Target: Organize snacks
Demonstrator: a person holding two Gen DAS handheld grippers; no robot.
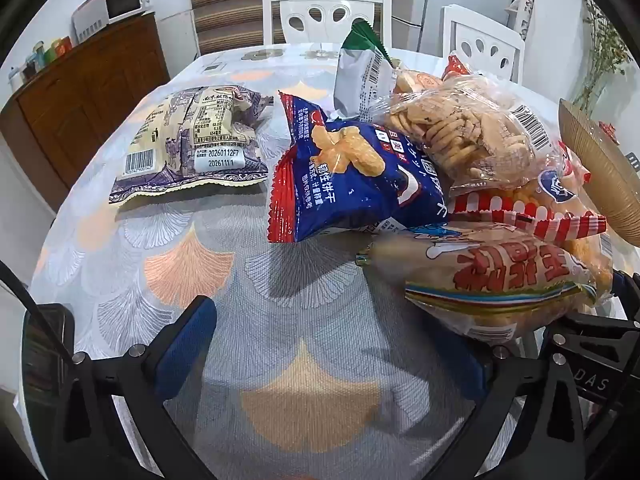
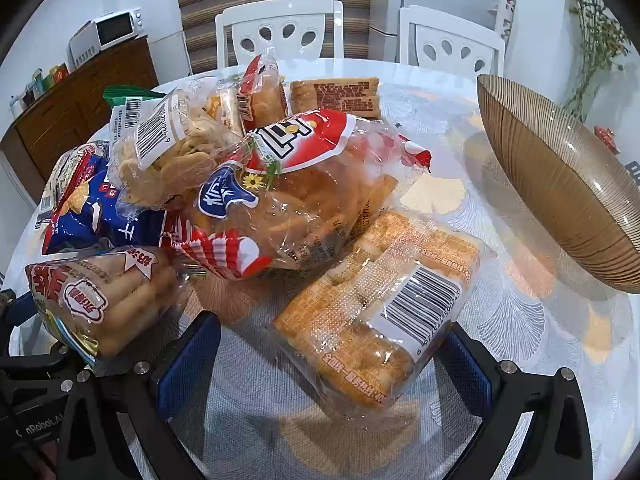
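both grippers had their blue-padded fingers spread wide with nothing pinched: the left gripper (image 1: 320,344) hung over bare tablecloth (image 1: 188,264), and the right gripper (image 2: 324,360) stood either side of a clear pack of orange biscuits (image 2: 376,300) without pressing it. most snacks lay heaped mid-table, a blue biscuit bag (image 1: 352,176) at its edge. a purple-patterned bag (image 1: 192,144) lay apart, and a ribbed brown bowl (image 2: 560,184) stood beside the heap.
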